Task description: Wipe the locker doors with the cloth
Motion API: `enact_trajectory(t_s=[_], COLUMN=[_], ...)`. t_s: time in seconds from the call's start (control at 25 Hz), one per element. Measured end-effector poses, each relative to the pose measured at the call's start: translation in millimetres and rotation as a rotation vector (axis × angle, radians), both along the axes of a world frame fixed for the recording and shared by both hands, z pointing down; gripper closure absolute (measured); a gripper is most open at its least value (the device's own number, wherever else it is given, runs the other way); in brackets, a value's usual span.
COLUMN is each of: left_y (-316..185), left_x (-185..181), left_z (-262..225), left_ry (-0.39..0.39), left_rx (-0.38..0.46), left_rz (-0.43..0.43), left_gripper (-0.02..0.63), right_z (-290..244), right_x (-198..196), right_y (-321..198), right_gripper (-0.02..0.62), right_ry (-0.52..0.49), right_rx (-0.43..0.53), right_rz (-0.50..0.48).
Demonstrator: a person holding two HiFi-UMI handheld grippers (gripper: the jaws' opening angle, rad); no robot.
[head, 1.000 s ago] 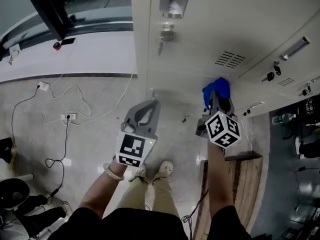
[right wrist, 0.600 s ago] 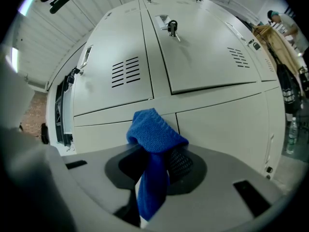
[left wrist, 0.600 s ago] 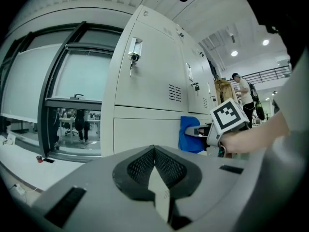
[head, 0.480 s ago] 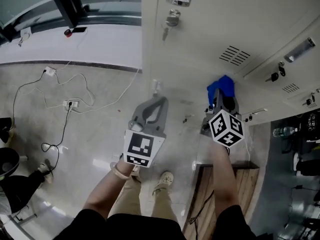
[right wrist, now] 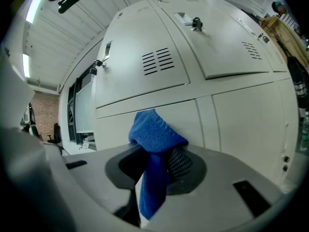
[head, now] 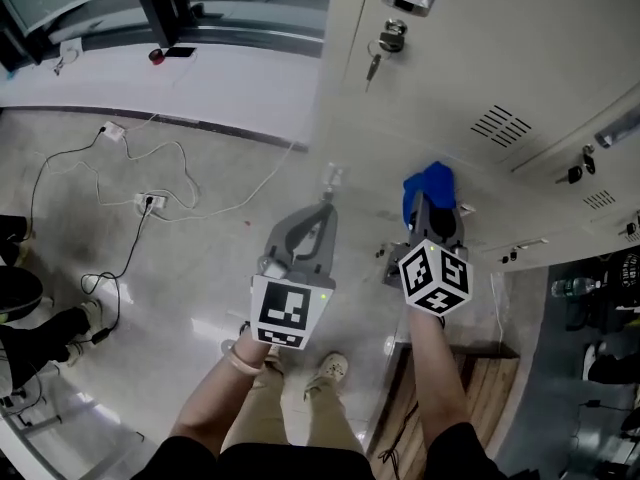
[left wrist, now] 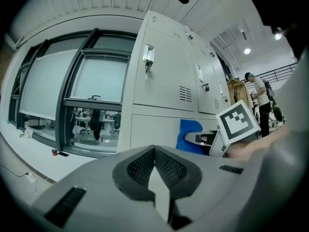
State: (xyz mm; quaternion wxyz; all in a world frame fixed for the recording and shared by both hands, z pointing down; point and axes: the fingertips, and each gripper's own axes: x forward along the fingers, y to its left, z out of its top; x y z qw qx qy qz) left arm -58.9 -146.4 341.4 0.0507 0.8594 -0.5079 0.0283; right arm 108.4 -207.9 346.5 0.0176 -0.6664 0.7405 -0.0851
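A blue cloth (head: 428,185) (right wrist: 153,140) (left wrist: 189,133) is bunched between the jaws of my right gripper (head: 431,200) (right wrist: 155,166), which is shut on it. The cloth sits close in front of a lower cream locker door (right wrist: 193,120) (head: 470,183), and I cannot tell if it touches. My left gripper (head: 322,216) (left wrist: 154,164) is shut and holds nothing, hanging left of the right one, in front of the locker bank's left end (left wrist: 164,88).
Upper locker doors carry vents (head: 500,124), a key in a lock (head: 380,43) and more locks (right wrist: 195,23). White cables and a socket strip (head: 148,203) lie on the pale floor. A wooden bench (head: 480,388) stands at the lower right. Windows (left wrist: 72,91) lie left.
Both grippers and the view have shifted a little; the lockers and lock now sit further right in the head view. The cloth stays gripped near the lower door.
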Motion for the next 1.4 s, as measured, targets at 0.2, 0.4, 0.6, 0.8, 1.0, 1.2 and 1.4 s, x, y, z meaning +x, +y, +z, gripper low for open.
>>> enact_trajectory(t_s=[0.2, 0.4, 0.6, 0.8, 1.0, 1.2, 1.4], left_y=[-5, -7, -17, -19, -19, -16, -15], left_x=[-27, -46, -59, -59, -56, -46, -32], left_z=[19, 31, 37, 41, 48, 54, 59], left_ry=[0.006, -0.022, -0.015, -0.020, -0.034, -0.029, -0.017], left_rx=[-0.015, -0.018, -0.030, -0.043, -0.055, -0.072, -0.077], left_rz=[-0.027, -0.039, -0.043, -0.033, -0.026, -0.026, -0.024], left_gripper=[0.600, 0.600, 0.600, 0.600, 0.600, 0.600, 0.600], right_z=[23, 50, 59, 60, 61, 63, 65], right_x=[-73, -129, -154, -163, -159, -145, -124], right_y=[-6, -19, -34, -42, -42, -41, -39], right_gripper=[0.512, 0.511, 0.512, 0.511, 0.511, 0.511, 0.511], right_ry=[-0.024, -0.039, -0.020, -0.011, -0.012, 0.014, 0.022], right_rx=[-0.007, -0.050, -0.061, -0.060, -0.050, -0.056, -0.055], right_rz=[-0.112, -0.184, -0.203, -0.200, -0.187, -0.195, -0.181])
